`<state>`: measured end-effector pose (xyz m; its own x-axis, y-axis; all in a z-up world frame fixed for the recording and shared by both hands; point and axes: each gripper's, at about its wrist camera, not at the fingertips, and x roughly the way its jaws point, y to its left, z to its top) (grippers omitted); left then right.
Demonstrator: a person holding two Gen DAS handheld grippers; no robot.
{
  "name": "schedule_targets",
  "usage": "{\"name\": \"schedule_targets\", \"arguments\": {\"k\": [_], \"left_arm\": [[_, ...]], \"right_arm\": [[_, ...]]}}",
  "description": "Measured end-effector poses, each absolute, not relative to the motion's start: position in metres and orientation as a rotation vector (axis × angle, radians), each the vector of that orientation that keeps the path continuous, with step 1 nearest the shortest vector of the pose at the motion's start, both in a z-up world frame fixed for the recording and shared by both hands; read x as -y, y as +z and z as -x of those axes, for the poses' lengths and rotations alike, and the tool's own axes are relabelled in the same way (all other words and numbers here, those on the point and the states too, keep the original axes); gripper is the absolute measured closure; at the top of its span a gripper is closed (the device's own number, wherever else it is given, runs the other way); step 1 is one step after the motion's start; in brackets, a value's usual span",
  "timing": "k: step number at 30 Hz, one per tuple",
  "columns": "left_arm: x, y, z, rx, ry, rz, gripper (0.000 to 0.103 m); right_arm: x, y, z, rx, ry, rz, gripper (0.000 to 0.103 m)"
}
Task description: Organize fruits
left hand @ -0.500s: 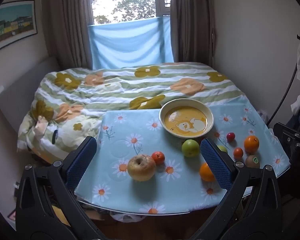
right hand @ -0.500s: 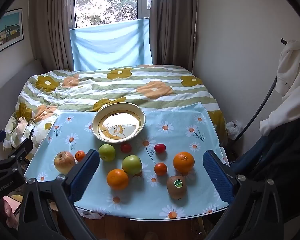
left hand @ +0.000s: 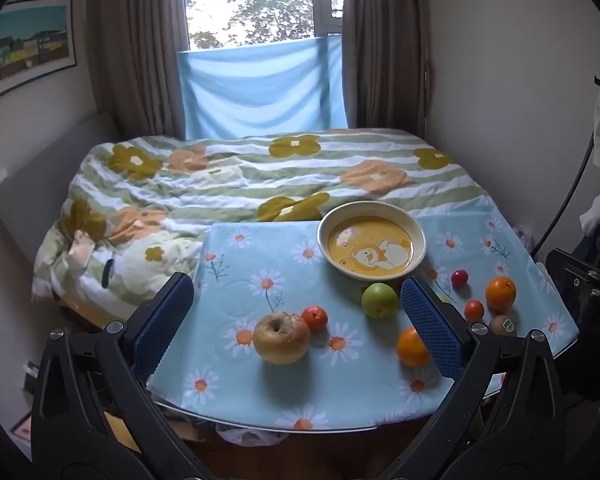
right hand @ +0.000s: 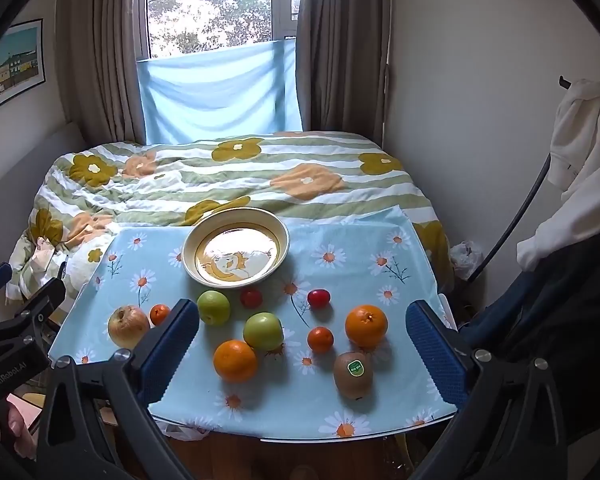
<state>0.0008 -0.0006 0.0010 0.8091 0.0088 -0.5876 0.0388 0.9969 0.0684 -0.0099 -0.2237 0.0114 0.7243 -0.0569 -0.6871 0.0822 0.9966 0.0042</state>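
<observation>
Left gripper (left hand: 296, 312) wide open, holding nothing, above table's (right hand: 380, 408) near edge | right gripper (right hand: 304, 344) wide open, empty | fruits loose between near edge and bowl (right hand: 236, 254) at far edge

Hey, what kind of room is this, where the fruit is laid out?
Most likely a bedroom: a bed with a flower-patterned striped quilt fills the space behind the small table with a daisy-print blue cloth, under a window with brown curtains.
</observation>
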Motion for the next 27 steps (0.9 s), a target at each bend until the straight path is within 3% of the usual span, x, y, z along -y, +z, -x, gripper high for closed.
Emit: {"name": "schedule_targets", "arguments": {"k": [27], "left_arm": [[-0.0008, 0.0093, 0.0008, -0.613, -0.015, -0.070, 0.000]], "right_arm": [[0.2242, 0.0143, 0.0135, -0.748, -0.074, -0.041, 0.000]]}}
